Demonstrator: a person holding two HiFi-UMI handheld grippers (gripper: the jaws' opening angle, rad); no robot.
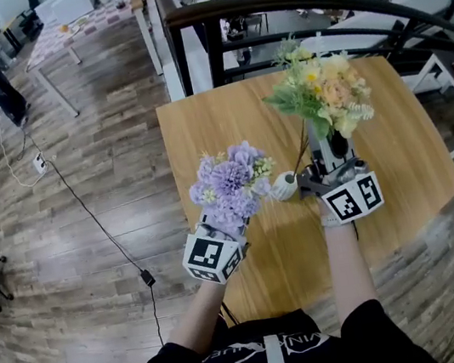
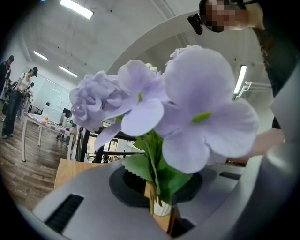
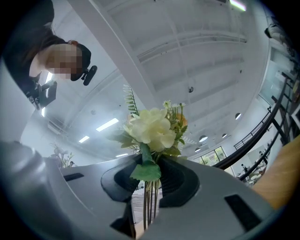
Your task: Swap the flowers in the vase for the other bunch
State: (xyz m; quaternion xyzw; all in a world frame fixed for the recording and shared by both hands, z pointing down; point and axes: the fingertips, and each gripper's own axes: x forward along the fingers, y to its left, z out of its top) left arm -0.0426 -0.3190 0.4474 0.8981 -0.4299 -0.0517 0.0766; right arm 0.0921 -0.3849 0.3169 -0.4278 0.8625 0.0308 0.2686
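Holding one bunch in each gripper, the person stands midway through the swap. The left gripper (image 1: pixel 224 222) has its jaws nearly together, pinched on the green stems of the purple bunch (image 1: pixel 229 183). In the left gripper view those stems and a serrated leaf rise through the narrow gap, and the lilac blooms fill most of the frame. The right gripper (image 1: pixel 330 166) is likewise closed almost fully on the thin stems of the yellow bunch (image 1: pixel 324 93). It tilts upward, so the cream and peach blooms stand above and beyond it.

The small white vase (image 1: pixel 284 186) sits on the wooden table (image 1: pixel 411 145) between the two grippers, just beside the right one. One dark stem slants from the yellow bunch down towards the vase mouth. Whether its end is clear of the vase cannot be told from these views.

The step in hand looks like taking out the old yellow flowers, with the purple replacement held ready close by. The next move calls for lifting the yellow bunch fully clear and carrying it aside to the table. The purple stems must then be brought upright over the narrow mouth and lowered straight in. The vase looks small and light, and neither gripper is free to steady it. A stem dragging on the rim could therefore tip it.
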